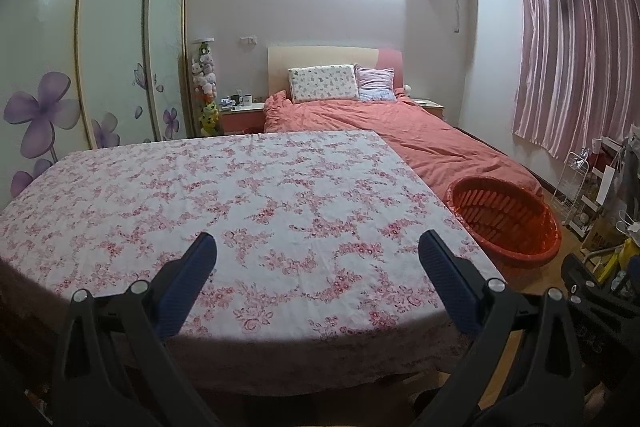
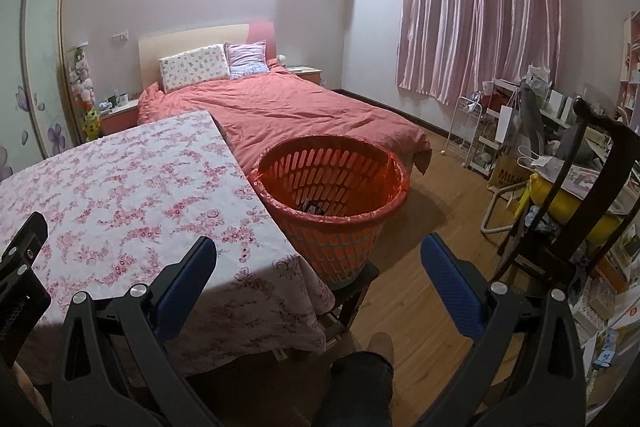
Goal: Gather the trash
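An orange slatted basket (image 2: 332, 187) lined with a red bag stands on a low stool at the table's right edge; a dark item (image 2: 312, 207) lies at its bottom. The basket also shows in the left wrist view (image 1: 508, 219). The table has a pink floral cloth (image 1: 224, 203), which also shows in the right wrist view (image 2: 120, 187), with no loose trash on it in view. My left gripper (image 1: 318, 247) is open and empty over the table's near edge. My right gripper (image 2: 320, 251) is open and empty in front of the basket.
A bed with a coral cover (image 2: 288, 107) lies behind the table. A dark chair (image 2: 580, 211), a white rack (image 2: 472, 131), bags and boxes crowd the right side. A wardrobe (image 1: 120, 47) stands on the left. Wooden floor (image 2: 440, 195) lies right of the basket.
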The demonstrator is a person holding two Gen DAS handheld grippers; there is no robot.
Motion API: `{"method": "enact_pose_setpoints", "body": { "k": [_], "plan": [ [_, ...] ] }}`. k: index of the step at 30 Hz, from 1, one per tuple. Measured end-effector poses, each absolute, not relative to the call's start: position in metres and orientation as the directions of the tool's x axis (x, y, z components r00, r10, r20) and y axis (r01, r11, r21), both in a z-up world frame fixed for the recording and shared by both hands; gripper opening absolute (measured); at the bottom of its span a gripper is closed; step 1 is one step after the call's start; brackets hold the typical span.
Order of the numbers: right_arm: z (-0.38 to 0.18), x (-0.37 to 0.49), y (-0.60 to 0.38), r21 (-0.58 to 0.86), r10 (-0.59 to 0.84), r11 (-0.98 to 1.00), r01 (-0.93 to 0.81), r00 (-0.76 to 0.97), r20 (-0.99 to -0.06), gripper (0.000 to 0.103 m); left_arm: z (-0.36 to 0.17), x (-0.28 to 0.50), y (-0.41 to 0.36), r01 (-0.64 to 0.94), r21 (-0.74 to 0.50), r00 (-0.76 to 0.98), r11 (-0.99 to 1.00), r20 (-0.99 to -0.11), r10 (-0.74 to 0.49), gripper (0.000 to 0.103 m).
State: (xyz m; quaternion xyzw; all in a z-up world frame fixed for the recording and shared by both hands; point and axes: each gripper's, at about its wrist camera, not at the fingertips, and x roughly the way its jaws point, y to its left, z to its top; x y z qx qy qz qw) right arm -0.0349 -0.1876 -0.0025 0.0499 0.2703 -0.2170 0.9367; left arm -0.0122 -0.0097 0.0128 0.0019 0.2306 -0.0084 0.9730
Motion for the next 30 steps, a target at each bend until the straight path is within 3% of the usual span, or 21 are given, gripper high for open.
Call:
{"method": "enact_pose_setpoints", "body": {
  "k": [30],
  "plan": [
    [0.0009,-0.0335,-0.1881,-0.019,-0.381,0.9,0.436,0.764,-0.521,0.101,0.0161,-0.0144,-0.0124,0.022,0.008,0.899,1.0,-0.438,-0.016,0.099]
  ]
}}
